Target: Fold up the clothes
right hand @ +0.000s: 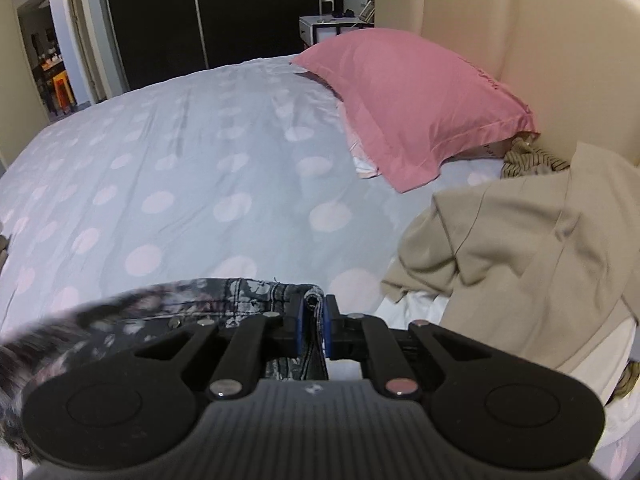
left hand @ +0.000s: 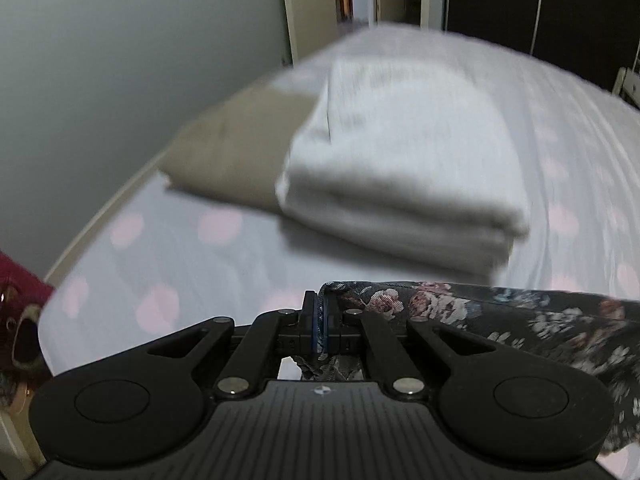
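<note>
Left wrist view: folded stack (left hand: 404, 168) sits mid-frame on the bed (left hand: 180, 256), overlapping a flat folded piece (left hand: 236, 152) to its left; wall upper left. Right wrist view: pillow (right hand: 416, 96) upper right against the headboard (right hand: 560, 40), loose garment pile (right hand: 520, 256) lower right, wardrobe (right hand: 208, 12) behind the bed.

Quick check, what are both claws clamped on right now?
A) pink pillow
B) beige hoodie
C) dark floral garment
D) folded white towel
C: the left claw and the right claw each pinch an edge of the dark floral-print fabric garment, which stretches between them.
</note>
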